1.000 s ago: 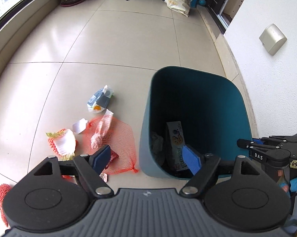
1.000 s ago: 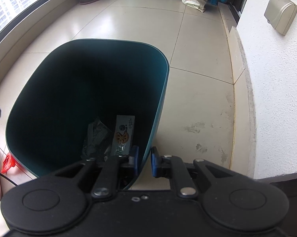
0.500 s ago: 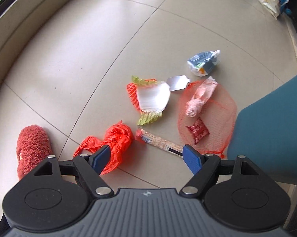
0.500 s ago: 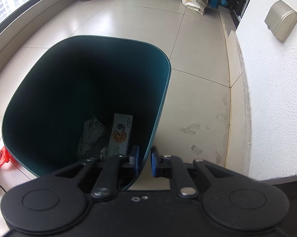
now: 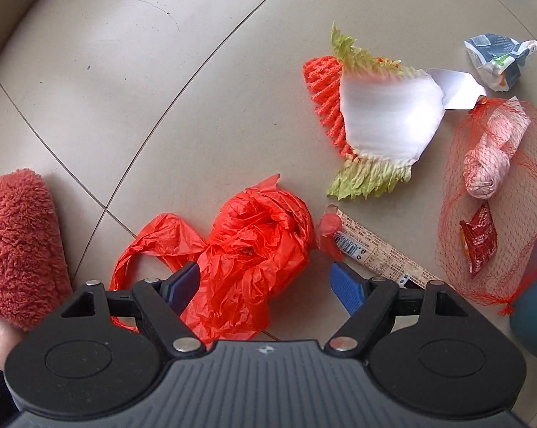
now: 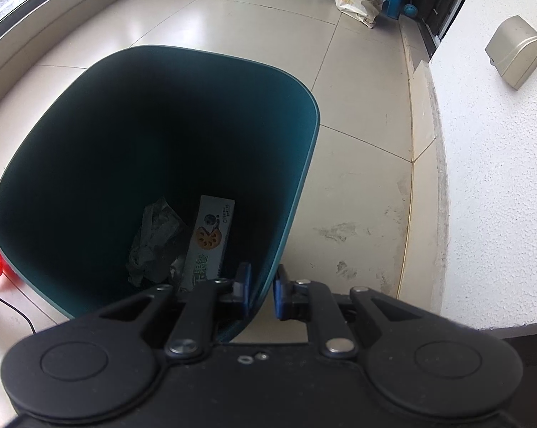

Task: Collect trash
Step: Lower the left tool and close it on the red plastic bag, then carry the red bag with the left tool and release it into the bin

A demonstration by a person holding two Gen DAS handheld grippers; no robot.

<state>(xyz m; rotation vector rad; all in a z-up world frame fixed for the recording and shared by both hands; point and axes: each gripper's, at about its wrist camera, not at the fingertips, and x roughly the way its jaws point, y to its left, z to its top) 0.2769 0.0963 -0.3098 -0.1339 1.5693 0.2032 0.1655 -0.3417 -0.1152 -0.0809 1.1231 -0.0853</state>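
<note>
Left wrist view: left gripper (image 5: 264,287) swung from bin down over red plastic bag (image 5: 254,246) on floor, jaws spread, unclenched. Next pickup looked imminent. Right gripper (image 6: 262,290) stayed clamped on bin (image 6: 305,164) rim.

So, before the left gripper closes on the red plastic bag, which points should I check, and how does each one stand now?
1. Left gripper open wide: ok.
2. Crumpled red plastic bag between its fingers: ok.
3. Fingers clear of the printed wrapper strip beside the bag: ok, but close on the right side.
4. Fingers low enough to pinch the bag: cannot tell.
5. Right gripper shut on the rim of the teal trash bin: ok.
6. Room left in the bin: ok, only a carton and crumpled film at the bottom.
</note>
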